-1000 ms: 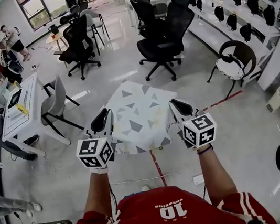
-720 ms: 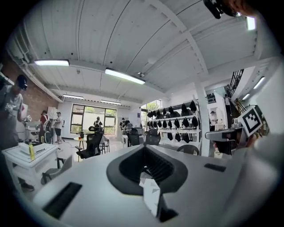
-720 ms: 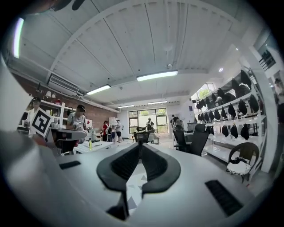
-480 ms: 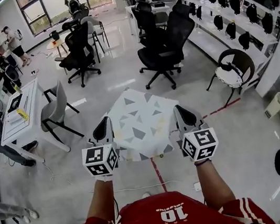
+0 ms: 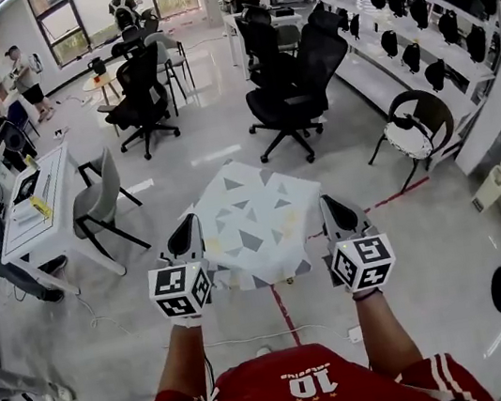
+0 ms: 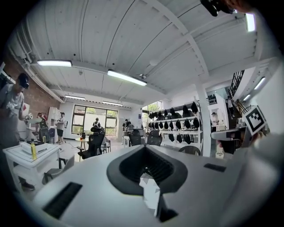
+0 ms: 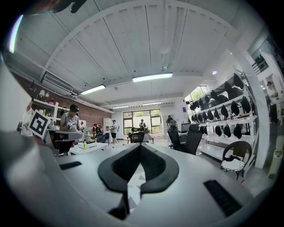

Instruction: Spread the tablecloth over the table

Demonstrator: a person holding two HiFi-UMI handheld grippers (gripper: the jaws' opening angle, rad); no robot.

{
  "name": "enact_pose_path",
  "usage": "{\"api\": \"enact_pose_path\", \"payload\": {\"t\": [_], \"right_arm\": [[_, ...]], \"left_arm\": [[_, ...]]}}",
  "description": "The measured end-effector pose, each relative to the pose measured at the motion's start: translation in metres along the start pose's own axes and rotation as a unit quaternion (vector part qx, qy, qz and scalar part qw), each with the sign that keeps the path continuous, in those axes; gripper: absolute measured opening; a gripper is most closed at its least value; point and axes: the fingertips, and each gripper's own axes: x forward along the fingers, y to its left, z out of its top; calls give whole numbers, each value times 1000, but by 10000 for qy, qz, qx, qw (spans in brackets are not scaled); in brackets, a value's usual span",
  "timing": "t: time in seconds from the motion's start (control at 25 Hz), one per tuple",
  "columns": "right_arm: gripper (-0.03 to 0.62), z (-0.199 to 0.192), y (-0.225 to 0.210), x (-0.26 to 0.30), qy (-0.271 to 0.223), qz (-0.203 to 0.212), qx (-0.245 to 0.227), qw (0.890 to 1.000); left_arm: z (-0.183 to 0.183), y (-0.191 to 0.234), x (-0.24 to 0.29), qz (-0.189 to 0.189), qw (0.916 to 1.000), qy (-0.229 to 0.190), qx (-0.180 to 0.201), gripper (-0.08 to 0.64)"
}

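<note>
A white tablecloth with grey triangles lies rumpled ahead of me, and the table under it is hidden. My left gripper holds the cloth's near left edge. In the left gripper view its black pads are shut, with a fold of the tablecloth between them. My right gripper holds the near right edge. In the right gripper view its pads close on a strip of the tablecloth. Both grippers point level, away from me.
Black office chairs stand beyond the cloth. A white desk with a grey chair is at the left, with people nearby. Shelves of dark gear line the right wall. A red floor line runs under me.
Both grippers have drawn slightly back toward me along the cloth's near edge. The cloth has gone from lying flat to rumpled and lifted at the near side.
</note>
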Motion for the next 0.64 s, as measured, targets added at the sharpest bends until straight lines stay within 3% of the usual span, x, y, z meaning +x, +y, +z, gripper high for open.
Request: {"api": "enact_pose_path", "payload": {"t": [0.64], "right_arm": [[14, 0, -11, -7, -14, -183, 40, 9998]], "left_arm": [[2, 2, -5, -139, 9999, -86, -16, 8]]}}
